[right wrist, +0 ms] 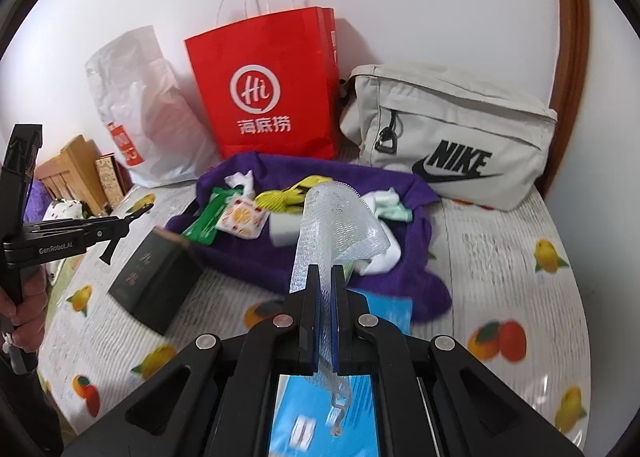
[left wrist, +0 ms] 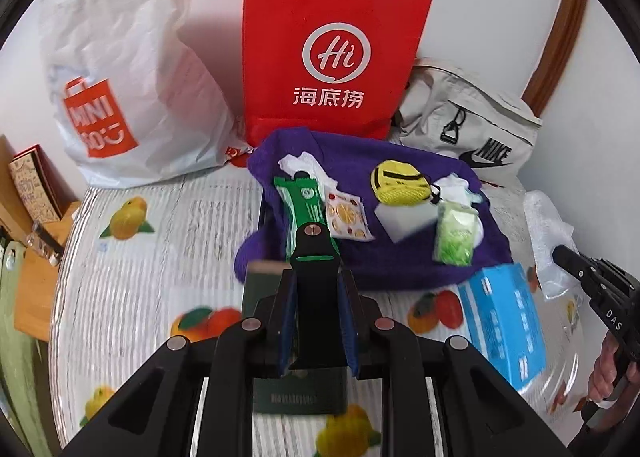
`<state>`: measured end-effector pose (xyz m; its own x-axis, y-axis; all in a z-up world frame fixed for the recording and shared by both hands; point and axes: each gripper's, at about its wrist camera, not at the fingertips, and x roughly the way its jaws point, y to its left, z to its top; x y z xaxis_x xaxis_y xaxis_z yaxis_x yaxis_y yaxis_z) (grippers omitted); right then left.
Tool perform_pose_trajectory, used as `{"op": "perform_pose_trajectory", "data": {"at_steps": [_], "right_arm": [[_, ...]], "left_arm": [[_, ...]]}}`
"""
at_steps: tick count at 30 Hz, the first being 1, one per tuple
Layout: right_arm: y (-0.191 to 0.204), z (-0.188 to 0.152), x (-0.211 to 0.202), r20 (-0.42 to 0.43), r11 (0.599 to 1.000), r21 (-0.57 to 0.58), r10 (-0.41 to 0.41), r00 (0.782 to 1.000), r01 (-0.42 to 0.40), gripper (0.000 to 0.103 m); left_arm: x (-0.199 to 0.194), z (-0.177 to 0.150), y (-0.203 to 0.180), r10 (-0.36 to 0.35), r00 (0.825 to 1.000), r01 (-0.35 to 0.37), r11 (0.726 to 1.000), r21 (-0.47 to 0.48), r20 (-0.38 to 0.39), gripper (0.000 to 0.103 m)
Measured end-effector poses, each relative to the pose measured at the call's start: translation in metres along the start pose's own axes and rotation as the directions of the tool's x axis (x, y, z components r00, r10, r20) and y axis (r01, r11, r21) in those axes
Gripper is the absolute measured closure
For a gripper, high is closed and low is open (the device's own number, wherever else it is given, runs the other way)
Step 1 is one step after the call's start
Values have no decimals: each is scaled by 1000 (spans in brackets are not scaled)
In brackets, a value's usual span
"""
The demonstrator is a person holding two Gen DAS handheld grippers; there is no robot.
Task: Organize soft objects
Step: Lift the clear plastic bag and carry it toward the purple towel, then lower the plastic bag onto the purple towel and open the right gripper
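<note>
A purple towel [left wrist: 400,257] [right wrist: 248,253] lies on the table with small soft items on it: a yellow mini backpack [left wrist: 396,181] [right wrist: 292,193], a white sponge block [left wrist: 404,219], a green tissue pack [left wrist: 304,197], a fruit-print packet [left wrist: 346,217] [right wrist: 242,219], a green mesh pouch [left wrist: 456,237] and white socks [right wrist: 384,201]. My left gripper [left wrist: 316,277] is shut on a black tool-like object with a green band [left wrist: 314,253]. My right gripper [right wrist: 326,285] is shut on a clear foam mesh sleeve [right wrist: 340,221], which also shows at the right in the left wrist view [left wrist: 548,233].
A red paper bag [left wrist: 332,57] [right wrist: 268,89], a white Miniso plastic bag [left wrist: 128,69] and a beige Nike bag [right wrist: 448,129] stand against the wall. A dark green box [right wrist: 156,281] and a blue box [left wrist: 504,317] lie in front of the towel. Wooden furniture [left wrist: 36,257] is at the left.
</note>
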<state>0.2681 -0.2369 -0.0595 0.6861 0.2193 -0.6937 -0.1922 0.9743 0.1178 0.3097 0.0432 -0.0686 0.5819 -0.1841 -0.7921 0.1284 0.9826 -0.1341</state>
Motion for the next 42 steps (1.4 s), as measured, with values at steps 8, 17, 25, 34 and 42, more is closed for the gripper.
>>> {"op": "perform_pose_trajectory", "data": {"at_steps": [8, 17, 25, 34, 42], "right_arm": [[-12, 36, 49, -24, 1000, -9, -7, 1000, 6, 99], [-25, 58, 94, -36, 1000, 13, -5, 999, 5, 99], [-38, 58, 126, -96, 1000, 14, -13, 995, 15, 98], [-40, 54, 149, -158, 1000, 15, 11, 987, -8, 81], [-41, 53, 139, -138, 1000, 28, 17, 990, -14, 46]], "left_arm": [[44, 35, -4, -24, 999, 24, 1000, 8, -33, 83], [93, 58, -9, -43, 995, 43, 999, -5, -88, 83], [121, 68, -5, -24, 992, 22, 1000, -12, -121, 82], [142, 69, 0, -47, 984, 40, 998, -46, -170, 80], [131, 70, 2, -21, 986, 12, 999, -51, -167, 45]]}}
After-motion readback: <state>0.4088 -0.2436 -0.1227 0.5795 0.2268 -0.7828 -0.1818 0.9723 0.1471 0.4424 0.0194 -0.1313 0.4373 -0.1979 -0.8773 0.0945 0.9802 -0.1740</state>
